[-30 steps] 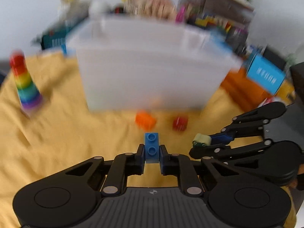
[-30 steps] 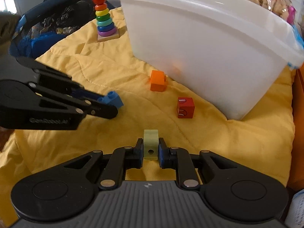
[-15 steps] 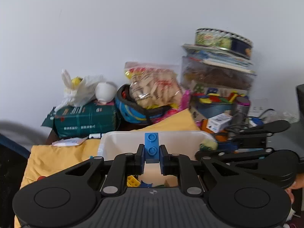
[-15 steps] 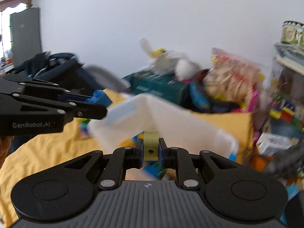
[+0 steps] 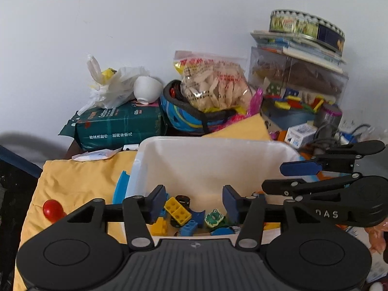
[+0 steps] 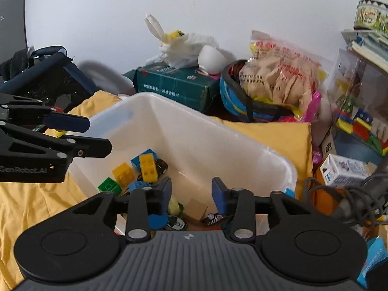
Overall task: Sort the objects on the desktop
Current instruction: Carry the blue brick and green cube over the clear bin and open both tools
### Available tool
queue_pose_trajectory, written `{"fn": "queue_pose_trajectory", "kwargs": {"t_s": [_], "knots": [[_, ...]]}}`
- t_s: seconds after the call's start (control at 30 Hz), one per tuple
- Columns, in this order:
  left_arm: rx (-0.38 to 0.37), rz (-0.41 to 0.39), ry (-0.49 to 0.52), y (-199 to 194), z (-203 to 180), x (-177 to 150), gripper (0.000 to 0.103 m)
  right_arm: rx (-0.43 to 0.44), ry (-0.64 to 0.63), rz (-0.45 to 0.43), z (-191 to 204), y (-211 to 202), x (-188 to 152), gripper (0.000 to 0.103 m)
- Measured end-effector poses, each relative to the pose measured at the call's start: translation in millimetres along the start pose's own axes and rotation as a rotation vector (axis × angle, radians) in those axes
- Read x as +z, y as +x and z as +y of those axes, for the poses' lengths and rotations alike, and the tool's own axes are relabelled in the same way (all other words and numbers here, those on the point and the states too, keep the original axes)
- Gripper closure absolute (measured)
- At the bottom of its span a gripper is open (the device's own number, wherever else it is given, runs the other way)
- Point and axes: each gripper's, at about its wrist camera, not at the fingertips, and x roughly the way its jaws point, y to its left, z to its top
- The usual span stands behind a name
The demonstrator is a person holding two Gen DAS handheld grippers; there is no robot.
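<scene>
Tongs on both hands hang over the white translucent plastic bin [image 6: 242, 150], and neither holds anything. The left tongs [image 5: 194, 200] have just been opening and now stand wide with nothing between the pads; the right tongs [image 6: 191, 191] have just been opening too, to a narrower gap, also empty. Below them, on the bin's floor, lie the sorted toys: a yellow studded brick [image 6: 148, 163], a green brick [image 6: 109, 186], a small blue two-stud brick [image 5: 188, 227], a pale green wheeled piece [image 6: 175, 206], a green frog-faced block [image 5: 214, 217] and a few toy cars. So this pair of drops looks finished. Further out, on the yellow quilted cloth [image 5: 72, 181] covering the worktop, only the red ball top [image 5: 52, 209] of a toy shows beside the bin. Whatever else still waits on the cloth in front of the bin lies hidden, so I cannot tell how much remains.
</scene>
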Motion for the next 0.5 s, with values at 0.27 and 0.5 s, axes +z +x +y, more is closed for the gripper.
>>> {"fn": "queue_pose_trajectory", "kwargs": {"t_s": [0.27,0.5], "knots": [[-0.001,-0.022,-0.018,-32,-13,-53,0.044,0.127,-0.061,-0.134,12,-52,-5,0.063],[-0.041,0.184,-0.094,16,-12,-100,0.046,0.240,-0.116,0.017,29,-44,-44,0.069]]}}
